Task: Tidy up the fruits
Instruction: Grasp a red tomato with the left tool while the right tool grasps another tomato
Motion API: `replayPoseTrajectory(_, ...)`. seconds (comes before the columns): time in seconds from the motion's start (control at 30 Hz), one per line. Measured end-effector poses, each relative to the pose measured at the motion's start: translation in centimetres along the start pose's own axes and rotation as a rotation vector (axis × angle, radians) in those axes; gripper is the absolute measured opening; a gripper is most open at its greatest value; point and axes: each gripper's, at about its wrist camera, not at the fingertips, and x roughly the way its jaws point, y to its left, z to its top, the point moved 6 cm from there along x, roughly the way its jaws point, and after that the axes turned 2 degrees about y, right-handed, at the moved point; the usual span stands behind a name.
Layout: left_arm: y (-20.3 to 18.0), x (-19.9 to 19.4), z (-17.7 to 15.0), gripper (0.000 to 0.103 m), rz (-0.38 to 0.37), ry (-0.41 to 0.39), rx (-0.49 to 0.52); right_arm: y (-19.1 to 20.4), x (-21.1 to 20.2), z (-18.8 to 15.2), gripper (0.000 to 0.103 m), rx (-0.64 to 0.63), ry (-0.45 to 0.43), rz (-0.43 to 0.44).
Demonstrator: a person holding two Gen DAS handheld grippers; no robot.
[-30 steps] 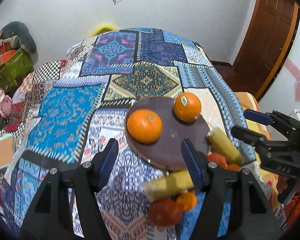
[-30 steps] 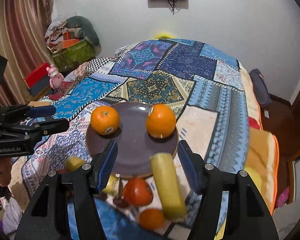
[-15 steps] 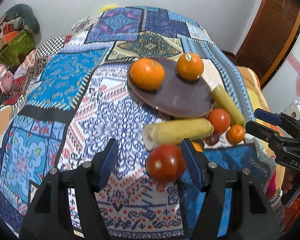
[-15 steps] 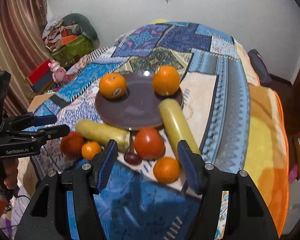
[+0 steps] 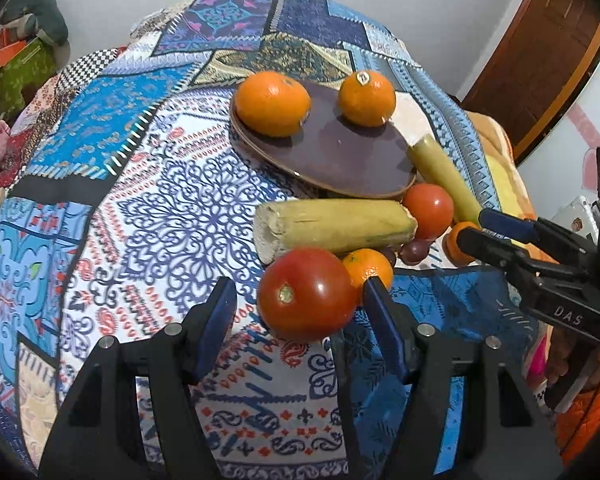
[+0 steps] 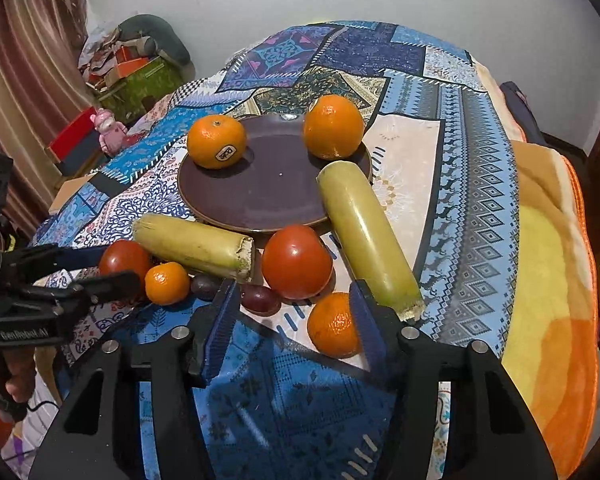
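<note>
Blue-padded left gripper [image 5: 300, 312] now brackets the near tomato [image 5: 306, 294], jaws apart, pads not pressing. Right gripper [image 6: 292, 312] has jaws closing with a small mandarin [image 6: 334, 324] by its right pad, not yet gripped. Both have dropped toward the loose pile at the brown plate's [image 6: 260, 200] lower rim; a second ago the plate filled mid-frame. Two oranges [image 6: 216, 142] sit on the plate; pickups look imminent.
</note>
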Motion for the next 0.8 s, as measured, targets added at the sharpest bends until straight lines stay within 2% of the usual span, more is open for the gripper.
replayPoseTrajectory(0.07, 0.0, 0.1, 0.1, 0.064, -0.023, -0.008, -0.015, 0.0, 0.3, 0.1, 0.051, -0.005, 0.005, -0.001)
replayPoseTrajectory(0.17, -0.3, 0.1, 0.4, 0.054, -0.051, -0.012, -0.004, -0.1, 0.8, 0.3, 0.051, -0.003, 0.009, 0.000)
replayPoseTrajectory(0.23, -0.3, 0.0, 0.3, 0.051, -0.040, -0.017, 0.013, -0.1, 1.3, 0.5, 0.051, 0.007, 0.015, 0.009)
replayPoseTrajectory(0.37, 0.1, -0.2, 0.1, 0.050, -0.052, -0.021, 0.001, 0.3, 2.1, 0.8, 0.051, 0.010, 0.024, 0.021)
replayPoseTrajectory(0.5, 0.5, -0.8, 0.1, 0.050, -0.015, -0.041, 0.005, 0.4, 2.8, 0.9, 0.051, -0.013, 0.037, -0.001)
replayPoseTrajectory(0.7, 0.7, -1.8, 0.3, 0.050, 0.006, -0.071, 0.016, -0.1, 3.0, 1.0, 0.051, 0.005, 0.040, 0.031)
replayPoseTrajectory(0.8, 0.7, -2.2, 0.6, 0.050, 0.001, -0.085, 0.008, -0.2, 2.9, 1.0, 0.045, -0.001, 0.042, 0.029)
